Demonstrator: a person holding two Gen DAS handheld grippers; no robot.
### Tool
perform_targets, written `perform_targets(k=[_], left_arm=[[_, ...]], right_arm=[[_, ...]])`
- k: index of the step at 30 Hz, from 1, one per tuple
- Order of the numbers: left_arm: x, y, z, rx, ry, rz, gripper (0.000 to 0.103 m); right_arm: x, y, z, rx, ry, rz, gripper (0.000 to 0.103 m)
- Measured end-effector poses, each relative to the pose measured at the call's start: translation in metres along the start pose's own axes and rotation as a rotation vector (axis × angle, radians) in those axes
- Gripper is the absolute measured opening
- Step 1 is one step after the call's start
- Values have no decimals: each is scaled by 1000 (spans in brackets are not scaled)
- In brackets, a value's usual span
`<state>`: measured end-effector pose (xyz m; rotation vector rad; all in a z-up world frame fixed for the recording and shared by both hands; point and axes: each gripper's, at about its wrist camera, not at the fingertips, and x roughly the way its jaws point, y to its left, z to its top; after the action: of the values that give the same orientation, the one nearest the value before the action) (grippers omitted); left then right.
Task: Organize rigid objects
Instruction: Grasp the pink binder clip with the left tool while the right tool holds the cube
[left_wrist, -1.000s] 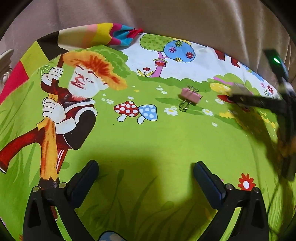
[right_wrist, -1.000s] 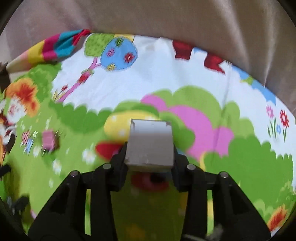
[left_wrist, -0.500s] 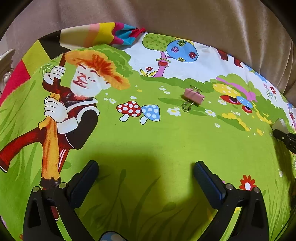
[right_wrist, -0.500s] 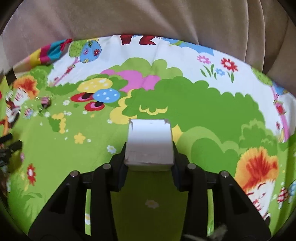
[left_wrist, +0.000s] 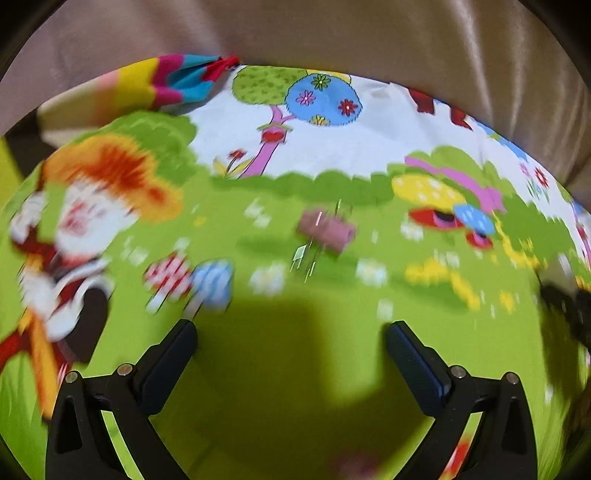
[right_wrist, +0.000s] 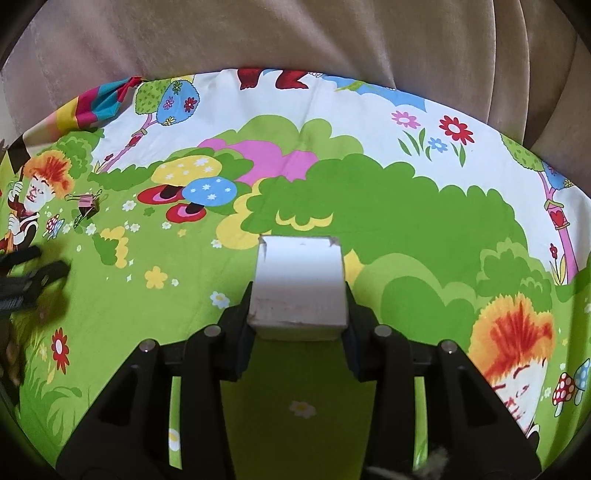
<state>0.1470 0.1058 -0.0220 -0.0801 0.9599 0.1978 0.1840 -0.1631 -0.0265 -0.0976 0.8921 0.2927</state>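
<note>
A pink binder clip (left_wrist: 325, 232) lies on the cartoon-print cloth, ahead of my left gripper (left_wrist: 291, 341), which is open and empty; this view is blurred. The clip also shows far left in the right wrist view (right_wrist: 88, 205). My right gripper (right_wrist: 298, 295) is shut on a white box (right_wrist: 299, 282) and holds it over the green part of the cloth. The left gripper's fingers (right_wrist: 33, 271) show at the left edge of the right wrist view.
The cloth (right_wrist: 369, 206) covers the whole work surface. A beige curtain (right_wrist: 332, 44) hangs behind its far edge. A bunched striped fold of cloth (left_wrist: 147, 88) sits at the back left.
My left gripper has moved forward toward the binder clip, which now looks larger and blurred. My right gripper has swung right with the white box still in it.
</note>
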Motion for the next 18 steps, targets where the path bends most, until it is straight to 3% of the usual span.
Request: perform_targets(k=[7,8,9,10,15,18], left_arm=[[29,-26,37,-8,-8,12,101],[26,-28,38,5,-21,-5,84],[21,-29,36,34,-46,-24,52],[14,-34,33,77,-61,-41,37],[-14,-34,3,154,-67,-126,37],[-35,-27,-22,175,-72,-133,38]], right_arm=[[1,-1,0,3,0,4,45],[1,-1,0,3,0,4,45],[1,-1,0,3,0,4,45],[1,-1,0,3,0,4,45],[0,-1,0,4,-1,5,45],[0,-1,0,4,-1,5,45]])
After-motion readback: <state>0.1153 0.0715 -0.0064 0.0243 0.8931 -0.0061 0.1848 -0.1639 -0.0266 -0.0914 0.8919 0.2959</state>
